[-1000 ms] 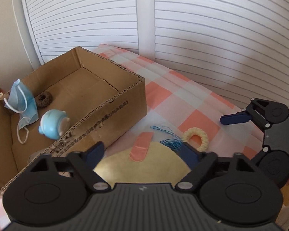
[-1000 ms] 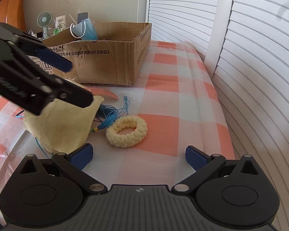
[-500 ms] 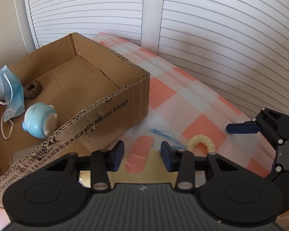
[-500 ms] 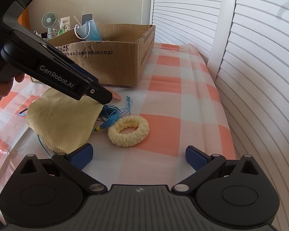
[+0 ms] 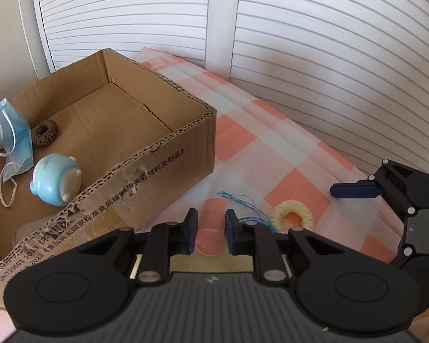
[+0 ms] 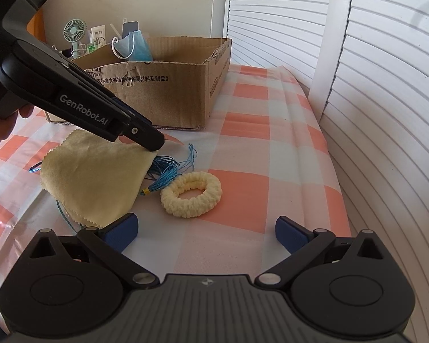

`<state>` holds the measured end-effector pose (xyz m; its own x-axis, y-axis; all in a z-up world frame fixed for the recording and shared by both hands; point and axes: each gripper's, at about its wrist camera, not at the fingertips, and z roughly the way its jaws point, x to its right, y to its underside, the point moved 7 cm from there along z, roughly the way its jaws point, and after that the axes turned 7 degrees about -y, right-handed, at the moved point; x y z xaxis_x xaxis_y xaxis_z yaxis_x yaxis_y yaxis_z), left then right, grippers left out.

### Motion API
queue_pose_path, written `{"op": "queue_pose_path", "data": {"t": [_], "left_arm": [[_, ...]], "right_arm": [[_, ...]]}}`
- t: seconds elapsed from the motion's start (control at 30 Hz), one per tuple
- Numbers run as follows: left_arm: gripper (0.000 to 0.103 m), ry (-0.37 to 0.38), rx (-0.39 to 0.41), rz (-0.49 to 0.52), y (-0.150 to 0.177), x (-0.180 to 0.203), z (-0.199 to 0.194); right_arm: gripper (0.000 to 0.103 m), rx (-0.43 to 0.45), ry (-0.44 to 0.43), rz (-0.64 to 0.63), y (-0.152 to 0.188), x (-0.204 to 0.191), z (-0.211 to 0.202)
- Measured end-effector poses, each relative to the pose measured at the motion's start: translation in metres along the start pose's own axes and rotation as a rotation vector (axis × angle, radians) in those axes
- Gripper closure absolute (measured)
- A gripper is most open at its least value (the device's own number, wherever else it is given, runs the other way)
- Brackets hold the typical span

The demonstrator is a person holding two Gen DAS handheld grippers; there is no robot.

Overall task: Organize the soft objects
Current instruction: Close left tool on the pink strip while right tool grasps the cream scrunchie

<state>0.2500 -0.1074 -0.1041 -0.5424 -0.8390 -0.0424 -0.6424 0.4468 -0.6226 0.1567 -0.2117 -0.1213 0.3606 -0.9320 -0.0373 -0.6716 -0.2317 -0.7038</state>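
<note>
Left wrist view: the left tool point(image 5: 211, 230) has its jaws drawn narrow around one pink strip point(image 5: 212, 228), which lies partly on one yellow cloth point(image 5: 211, 263); whether the pads actually press the strip cannot be told. In the right wrist view the same tool point(image 6: 154, 145) comes down at the cloth's point(image 6: 97, 177) far edge, tip touching or just above it.

One cardboard box point(image 5: 168, 177) stands on the counter point(image 5: 286, 157), which is covered by a pink-and-white checked sheet. Inside the box, counted: one blue face mask point(image 5: 11, 137) draped over the far-left wall, one brown scrunchie point(image 5: 45, 133) on the floor, one pale blue round toy point(image 5: 55, 180) near the front wall.

Outside the box, counted: one cloth, one pink strip, one bundle of blue thread point(image 6: 168, 168), one cream scrunchie point(image 6: 191, 190). The thread lies between cloth and cream scrunchie, part of it tucked under the cloth. The cream scrunchie lies flat, just beside the thread and apart from the box.

The right tool point(image 6: 206, 233) is spread wide and holds nothing; it hovers near the cream scrunchie, both pads short of it. One small fan point(image 6: 75, 35) and a few bottles stand behind the box.
</note>
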Motion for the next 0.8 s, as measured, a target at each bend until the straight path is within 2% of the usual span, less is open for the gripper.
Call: {"op": "queue_pose_path", "data": {"t": [0.3,0.37,0.43,0.67,0.77,0.8], "left_arm": [[0.085,0.009,0.029,-0.025,0.006,0.003,-0.025],[0.085,0.008,0.034,-0.032,0.009,0.002,-0.032],[0.085,0.003,0.032,-0.033,0.012,0.001,-0.036],[0.085,0.009,0.018,-0.034,0.02,0.001,-0.041],[0.085,0.015,0.018,-0.032,0.02,0.001,-0.041],[0.085,0.017,0.018,-0.031,0.02,0.002,-0.041]], "right_arm": [[0.0,0.004,0.002,-0.002,-0.001,0.0,-0.001],[0.006,0.017,0.005,-0.01,-0.003,-0.001,-0.001],[0.016,0.029,0.01,-0.015,-0.006,0.0,-0.001],[0.027,0.05,-0.002,-0.061,-0.017,-0.002,0.007],[0.039,0.054,-0.008,-0.092,-0.02,-0.006,0.008],[0.046,0.054,-0.006,-0.093,-0.021,-0.007,0.008]]}}
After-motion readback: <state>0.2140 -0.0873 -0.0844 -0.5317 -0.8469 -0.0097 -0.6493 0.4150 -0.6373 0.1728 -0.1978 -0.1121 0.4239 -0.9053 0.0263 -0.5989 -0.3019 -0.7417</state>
